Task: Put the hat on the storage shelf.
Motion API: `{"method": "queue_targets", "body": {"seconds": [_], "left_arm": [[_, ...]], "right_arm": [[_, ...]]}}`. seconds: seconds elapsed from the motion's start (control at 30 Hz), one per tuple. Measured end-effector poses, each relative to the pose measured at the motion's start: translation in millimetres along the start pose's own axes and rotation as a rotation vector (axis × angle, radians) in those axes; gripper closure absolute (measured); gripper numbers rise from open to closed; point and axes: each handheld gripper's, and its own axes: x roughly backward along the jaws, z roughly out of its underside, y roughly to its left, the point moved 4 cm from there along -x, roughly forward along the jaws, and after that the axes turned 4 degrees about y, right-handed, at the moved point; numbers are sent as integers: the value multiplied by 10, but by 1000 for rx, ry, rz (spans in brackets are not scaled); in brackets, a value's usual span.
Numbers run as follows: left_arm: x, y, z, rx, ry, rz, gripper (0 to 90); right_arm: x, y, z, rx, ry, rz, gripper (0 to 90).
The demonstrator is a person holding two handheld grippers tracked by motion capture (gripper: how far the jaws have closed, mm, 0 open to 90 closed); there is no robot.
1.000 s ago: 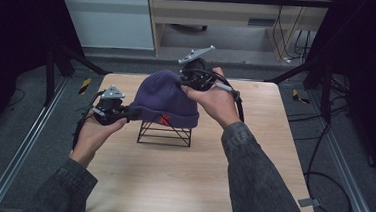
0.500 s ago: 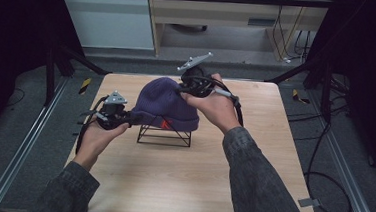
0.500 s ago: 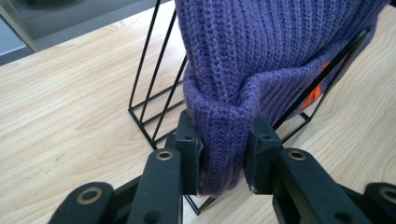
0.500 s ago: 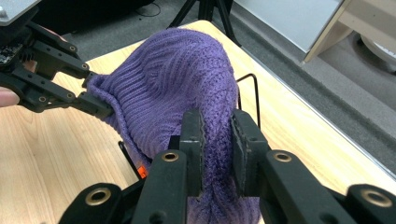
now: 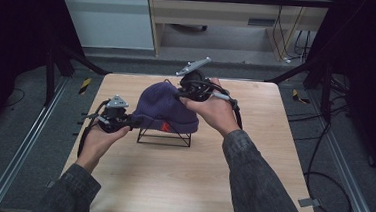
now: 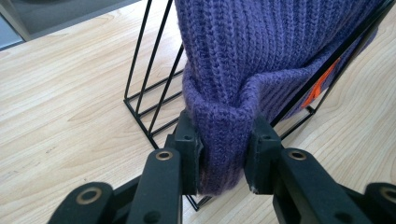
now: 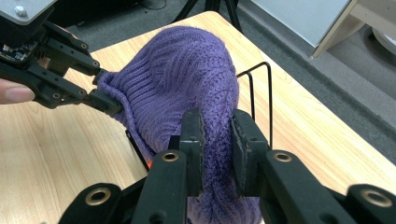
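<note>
So both grippers have a bite of the beanie (image 5: 167,110) right now. The left gripper (image 6: 223,158) is clamped narrow on the folded cuff at the hat's left end, a thick fold of knit squeezed between its jaws, pulled out a little past the rack (image 5: 164,136). The right gripper (image 7: 215,140) is pinched on a ridge of knit up near the crown, on the far right side of the hat.

The hat sits draped over the black wire rack around the middle of the table (image 5: 252,155), a bit toward the far edge. Its long axis runs roughly left to right between the two grips, cuff low at the left and crown higher at the right. My guess is the next move depends on that line: lifting both ends together should bring it off the wire, while pulling apart would just stretch it against the frame. The left grip is the lower one, right at the wire, so it's the likelier spot to snag.
</note>
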Motion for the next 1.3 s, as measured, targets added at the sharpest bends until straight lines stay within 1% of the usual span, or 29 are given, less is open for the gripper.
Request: {"method": "queue_targets", "body": {"seconds": [0.13,0.4,0.43,0.57,0.9,0.93,1.13,1.3], "left_arm": [[-22,18,29,9,2,2,696],[-68,60,112,13,17,1,693],[-74,64,122,20,15,2,692],[-98,84,163,26,20,3,691],[-146,113,242,32,29,5,689],[-151,114,247,31,36,4,687],[-159,102,245,22,38,3,683],[-172,107,251,24,45,-1,675]], "right_arm": [[-28,15,18,1,10,-2,765],[-108,53,58,2,31,-12,763],[-121,58,61,2,31,-15,763],[-161,87,73,7,43,-19,761],[-239,114,101,13,62,-23,752],[-244,118,102,14,66,-24,751],[-255,120,117,11,70,-21,737],[-259,119,136,9,80,-23,719]]}}
